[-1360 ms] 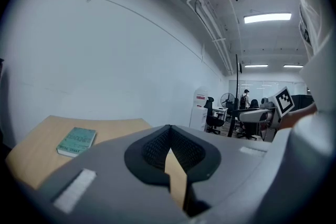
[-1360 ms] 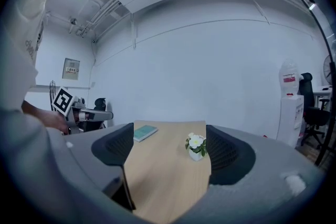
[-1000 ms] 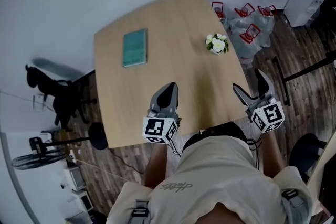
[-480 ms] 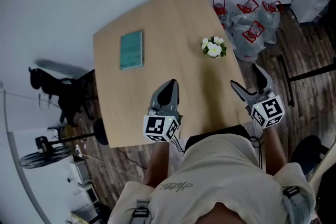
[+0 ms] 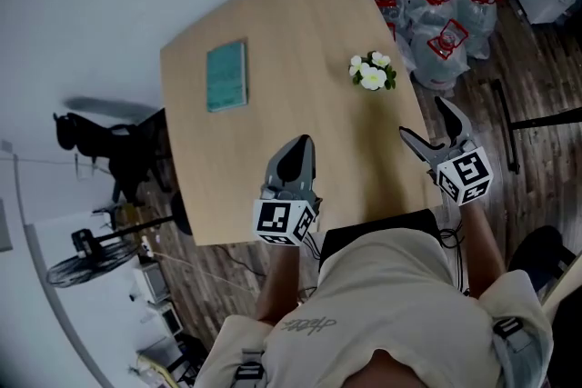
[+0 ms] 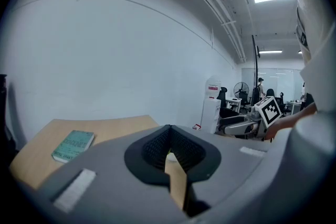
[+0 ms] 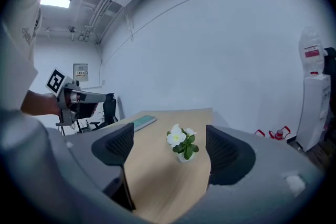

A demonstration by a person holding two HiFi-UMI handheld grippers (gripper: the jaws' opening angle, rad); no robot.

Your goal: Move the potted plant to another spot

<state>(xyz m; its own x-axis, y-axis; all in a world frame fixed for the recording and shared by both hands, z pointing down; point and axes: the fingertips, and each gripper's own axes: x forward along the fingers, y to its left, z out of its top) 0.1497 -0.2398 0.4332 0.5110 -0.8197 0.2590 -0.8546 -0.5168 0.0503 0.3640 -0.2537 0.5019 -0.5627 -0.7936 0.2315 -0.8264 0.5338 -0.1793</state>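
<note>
On the wooden table [image 5: 273, 132], the potted plant [image 5: 372, 73] is standing near the far right edge, well apart from the green book [image 5: 226, 75] lying toward the left. The right gripper [image 5: 424, 119] is hovering over the near right edge, jaws spread wide, framing the plant without touching it. The left gripper [image 5: 296, 154] is hovering over the near side, jaws pressed together, holding nothing. Water bottles [image 5: 443, 45] are sitting on the floor beside the table.

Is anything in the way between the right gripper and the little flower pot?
No, nothing visible is. The right hand-held gripper is open and points at the flower pot, with only bare table between them. The book lies far off to the left.
</note>
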